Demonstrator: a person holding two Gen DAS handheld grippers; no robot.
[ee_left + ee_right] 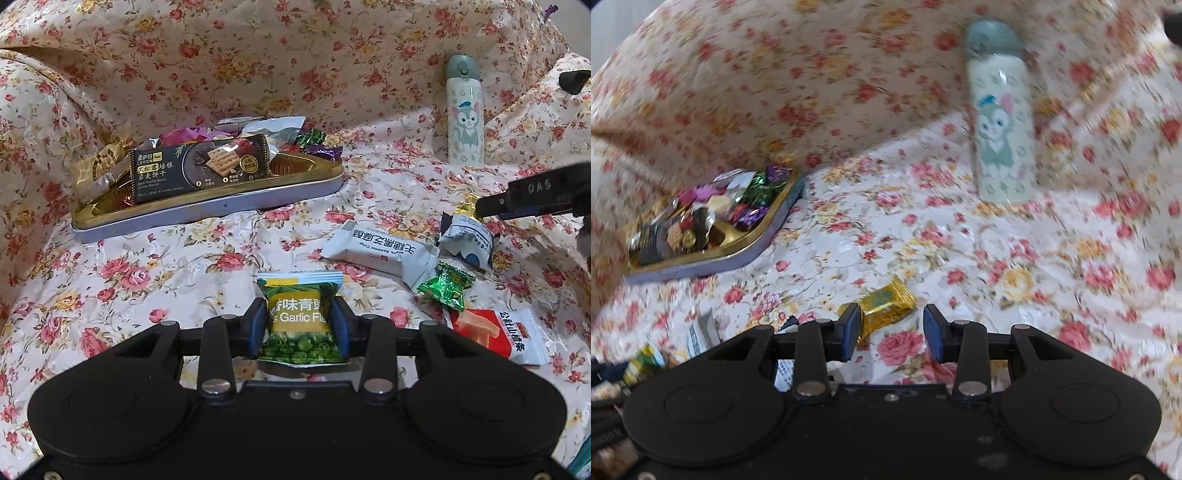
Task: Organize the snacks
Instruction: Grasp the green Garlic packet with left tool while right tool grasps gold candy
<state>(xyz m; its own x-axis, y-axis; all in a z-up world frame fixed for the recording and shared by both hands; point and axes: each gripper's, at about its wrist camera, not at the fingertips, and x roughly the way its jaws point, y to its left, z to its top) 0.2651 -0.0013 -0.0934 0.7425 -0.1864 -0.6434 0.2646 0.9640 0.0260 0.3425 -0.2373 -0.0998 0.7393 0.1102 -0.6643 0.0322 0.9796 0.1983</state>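
Pea packet (303, 320), lower centre of frame, clamped between the left gripper (302, 325) pads. Tin (207, 210) of snacks upper left. Right gripper (891, 330) spread wide, empty, above a gold candy (886, 308) on the floral cloth (997, 258).

The left gripper (301, 325) is held low and level, its two blue-padded fingers (257, 326) pressed against the sides of a green packet (301, 317), which sits upright between them. The right gripper (891, 328) points forward and slightly down, its fingers (932, 332) parted with nothing between them. From the left wrist view, the right gripper's black tip (491, 206) reaches in from the right edge.
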